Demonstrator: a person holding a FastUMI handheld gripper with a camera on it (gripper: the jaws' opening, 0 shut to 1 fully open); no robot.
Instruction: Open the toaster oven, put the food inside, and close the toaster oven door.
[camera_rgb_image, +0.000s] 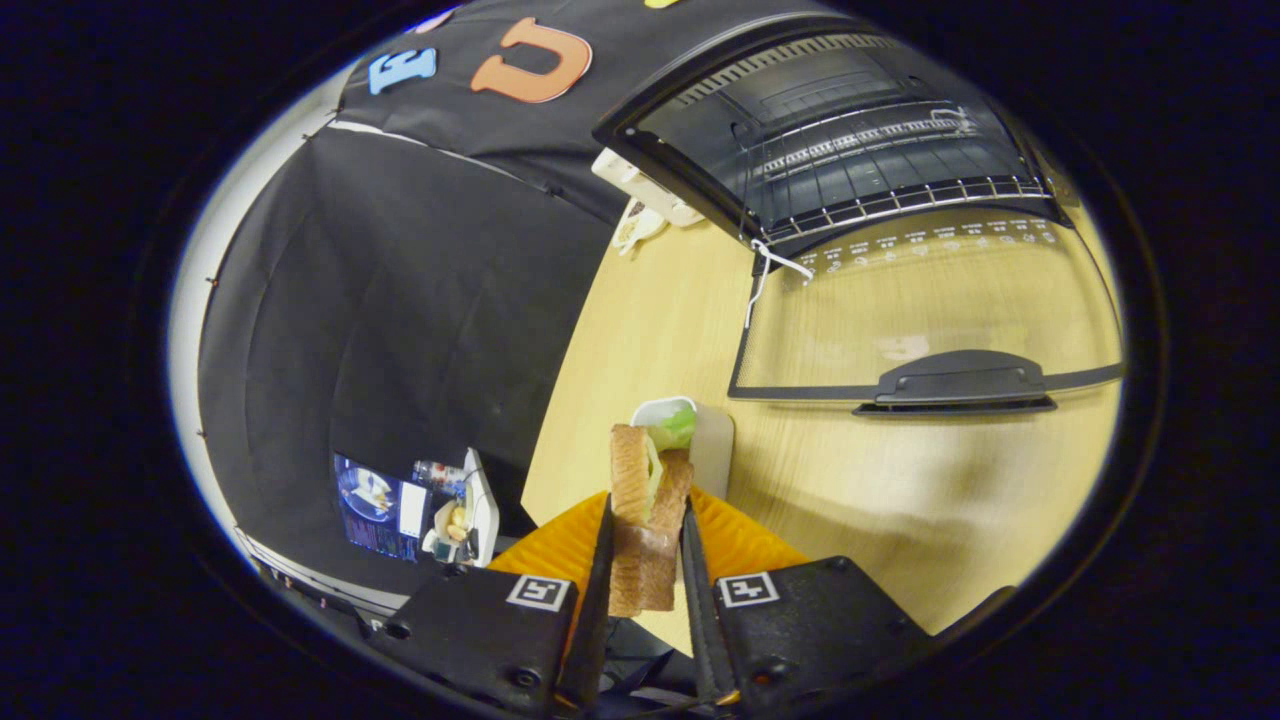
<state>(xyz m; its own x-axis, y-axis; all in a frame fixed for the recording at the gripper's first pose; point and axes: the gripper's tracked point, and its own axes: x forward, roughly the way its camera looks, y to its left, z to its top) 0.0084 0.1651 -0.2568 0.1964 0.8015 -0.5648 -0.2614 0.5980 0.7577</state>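
Observation:
My gripper is shut on a sandwich, bread slices with green lettuce between them, held upright with both fingers pressing its sides. Beyond the fingers stands the toaster oven, its cavity open and a wire rack showing inside. Its glass door lies folded down flat over the wooden table, the dark handle at its front edge. The sandwich is well short of the door and off to the left of it.
A small white plate or board lies on the wooden table just behind the sandwich. An orange ribbed dish sits under the fingers. A white plug box rests left of the oven. The table edge runs along the left.

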